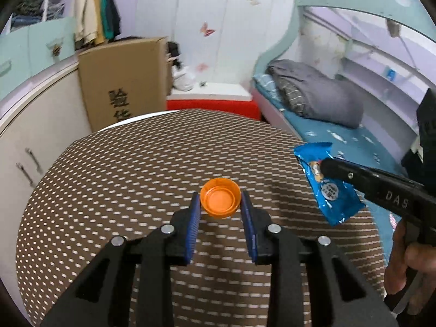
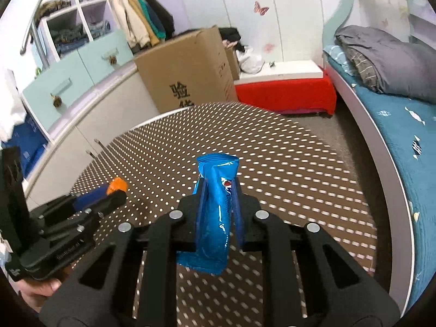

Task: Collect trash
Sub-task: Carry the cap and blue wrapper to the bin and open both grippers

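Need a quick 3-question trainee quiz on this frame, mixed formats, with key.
1. True or false: the left gripper holds the orange cap with its open side facing the camera.
2. What does the right gripper grip? A) cardboard box B) blue snack wrapper C) grey blanket
3. Fill in: both grippers are above the round ____ with a dotted brown cover.

Key: 1 true; 2 B; 3 table.
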Motion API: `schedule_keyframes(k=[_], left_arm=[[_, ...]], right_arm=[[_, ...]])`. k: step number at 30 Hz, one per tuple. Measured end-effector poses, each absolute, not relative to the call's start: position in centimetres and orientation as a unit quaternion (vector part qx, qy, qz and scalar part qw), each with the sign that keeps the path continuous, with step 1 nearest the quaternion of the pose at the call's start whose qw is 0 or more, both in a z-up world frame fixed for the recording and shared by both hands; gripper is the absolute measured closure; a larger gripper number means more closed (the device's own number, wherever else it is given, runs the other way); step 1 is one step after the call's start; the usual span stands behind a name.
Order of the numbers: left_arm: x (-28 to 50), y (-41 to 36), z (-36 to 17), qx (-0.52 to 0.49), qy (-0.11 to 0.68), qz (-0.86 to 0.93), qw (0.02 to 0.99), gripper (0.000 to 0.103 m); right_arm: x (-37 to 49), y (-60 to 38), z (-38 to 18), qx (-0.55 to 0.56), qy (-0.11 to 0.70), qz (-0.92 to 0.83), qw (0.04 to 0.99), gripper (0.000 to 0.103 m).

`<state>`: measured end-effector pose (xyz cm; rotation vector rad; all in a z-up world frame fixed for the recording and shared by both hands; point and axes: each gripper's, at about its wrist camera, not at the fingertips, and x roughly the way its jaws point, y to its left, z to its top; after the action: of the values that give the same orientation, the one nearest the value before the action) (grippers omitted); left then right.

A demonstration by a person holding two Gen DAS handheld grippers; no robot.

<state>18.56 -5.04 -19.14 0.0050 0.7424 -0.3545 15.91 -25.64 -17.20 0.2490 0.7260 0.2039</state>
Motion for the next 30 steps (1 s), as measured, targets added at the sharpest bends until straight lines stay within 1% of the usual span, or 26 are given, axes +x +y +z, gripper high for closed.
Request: schedule_keyframes(k=[10,16,20,22,30], left_arm=[[16.0,-13.7,-16.5,0.009,0.338,-0.250,0.907,0.074],[15.4,-20.0,-15.9,0.029,0.341,-0.297,0.891,0.074],[15.2,-24.5,-15.9,0.049,0.350,-0.328,0.876,0.074],[15.0,-27.2,-16.4,0.063,0.361,-0.349,0.863,0.074],[15.0,-37.0,-21.4,0.113,0.428,-0.386,0.809,0.074]], right_arm=[[11.1,-34.4,-13.9,0.151,0.301,0.047,0.940,0.085],[8.8,-40.5,-13.9,0.172,0.281,-0.013,0.944,0.085],[7.4,-45.1,-15.7,0.187,0.287,-0.070,0.937,0.085],[6.9,-47.6,-17.5,0.200,0.298,-0.094,0.929,0.085],[7.1,-53.4,-26.5,0.256,0.374,-0.126,0.882,0.085]])
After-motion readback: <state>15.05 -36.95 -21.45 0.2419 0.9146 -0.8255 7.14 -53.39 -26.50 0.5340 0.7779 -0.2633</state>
